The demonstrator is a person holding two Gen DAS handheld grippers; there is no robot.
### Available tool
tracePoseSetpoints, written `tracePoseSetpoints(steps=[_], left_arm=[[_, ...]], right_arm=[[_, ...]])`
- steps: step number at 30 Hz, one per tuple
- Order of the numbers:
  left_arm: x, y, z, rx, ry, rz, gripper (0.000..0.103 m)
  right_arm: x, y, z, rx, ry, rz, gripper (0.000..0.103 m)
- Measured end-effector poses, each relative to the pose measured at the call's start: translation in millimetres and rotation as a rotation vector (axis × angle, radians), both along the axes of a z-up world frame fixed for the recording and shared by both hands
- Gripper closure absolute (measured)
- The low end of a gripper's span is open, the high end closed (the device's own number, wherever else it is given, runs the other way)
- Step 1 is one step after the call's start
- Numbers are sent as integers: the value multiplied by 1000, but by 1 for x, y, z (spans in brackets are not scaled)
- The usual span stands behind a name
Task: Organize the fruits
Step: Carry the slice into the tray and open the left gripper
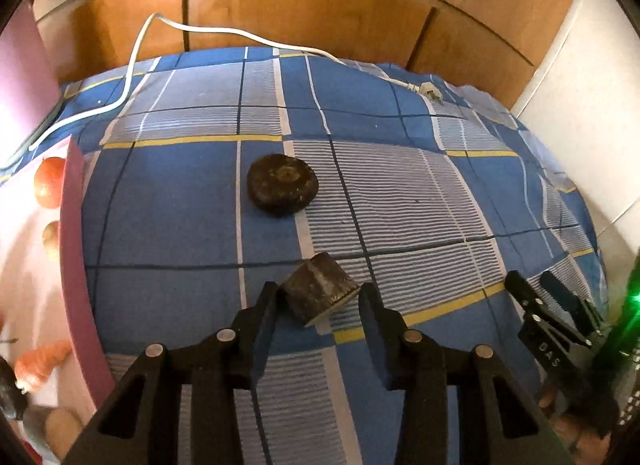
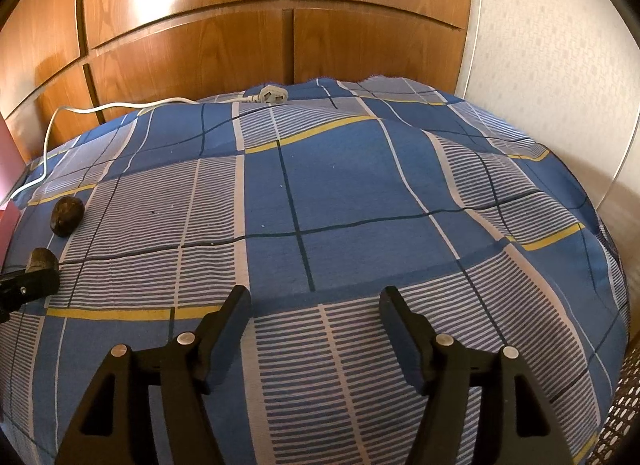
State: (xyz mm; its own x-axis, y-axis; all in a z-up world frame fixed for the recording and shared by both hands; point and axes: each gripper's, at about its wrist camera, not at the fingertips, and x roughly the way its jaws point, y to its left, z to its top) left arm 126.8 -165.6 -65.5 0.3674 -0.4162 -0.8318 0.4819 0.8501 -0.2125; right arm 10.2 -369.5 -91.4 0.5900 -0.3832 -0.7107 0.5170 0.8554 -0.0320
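A dark brown cut chunk (image 1: pixel 320 295) lies on the blue checked bedsheet (image 1: pixel 180 205) between the fingertips of my left gripper (image 1: pixel 318 293), and both pads touch its sides. Beyond it rests a dark round flat piece (image 1: pixel 282 185), apart from the gripper. In the right wrist view my right gripper (image 2: pixel 315 299) stands open over the bare sheet with nothing between its fingers. At that view's left edge are the chunk (image 2: pixel 42 259), a left finger (image 2: pixel 30 283) and the round piece (image 2: pixel 67 217). The right gripper (image 1: pixel 532 280) also shows at the right of the left wrist view.
A pink box (image 1: pixel 76 245) at the left holds an orange (image 1: pixel 50 183), a carrot (image 1: pixel 42 361) and other produce. A white cable (image 1: pixel 132 61) with its plug (image 1: pixel 428 91) lies across the far sheet. Wooden wardrobe doors (image 2: pixel 200 45) stand behind, a pale wall (image 2: pixel 552 65) at the right.
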Motion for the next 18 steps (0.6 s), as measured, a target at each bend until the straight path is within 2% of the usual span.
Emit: tracePoseSetpoints(steps=[6, 11, 14, 18], left_arm=[[-11, 27, 22, -72, -15, 52, 62], [-7, 82, 50, -133, -57, 178, 62], [2, 121, 58, -126, -90, 274, 62], [25, 167, 53, -73, -96, 403, 62]], right_arm=[[-1, -1, 0, 2, -5, 1, 35], [-1, -1, 1, 2, -4, 1, 35], [-1, -1, 1, 1, -3, 1, 35], [0, 0, 0, -3, -1, 0, 35]])
